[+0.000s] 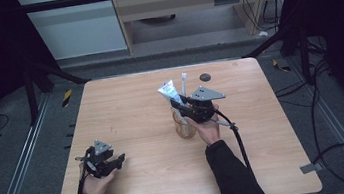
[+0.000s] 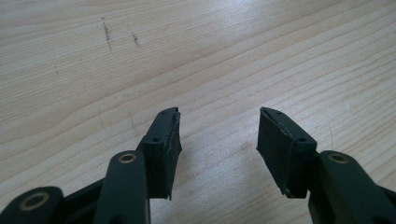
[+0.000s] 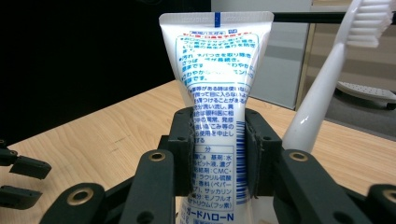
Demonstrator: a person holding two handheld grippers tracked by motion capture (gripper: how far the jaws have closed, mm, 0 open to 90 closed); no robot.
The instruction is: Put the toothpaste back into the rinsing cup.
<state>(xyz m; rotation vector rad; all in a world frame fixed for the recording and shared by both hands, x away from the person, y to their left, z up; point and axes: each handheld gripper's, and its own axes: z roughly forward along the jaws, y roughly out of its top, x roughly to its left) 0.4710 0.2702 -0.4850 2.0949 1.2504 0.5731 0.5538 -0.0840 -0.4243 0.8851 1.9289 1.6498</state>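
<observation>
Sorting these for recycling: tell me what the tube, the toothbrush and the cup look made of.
Toothpaste tube: likely soft plastic laminate, glossy white, with a flat crimped end and printed text.
Toothbrush: smooth white hard plastic; pale bristles, probably nylon.
Cup: see-through and amber-tinted, plastic or glass; too small to tell.

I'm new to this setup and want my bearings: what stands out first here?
The right gripper is clamped on an upright white toothpaste tube, held over a clear cup near the table's middle. A white toothbrush stands beside the tube. The left gripper rests open over bare wood at the table's near left.
</observation>
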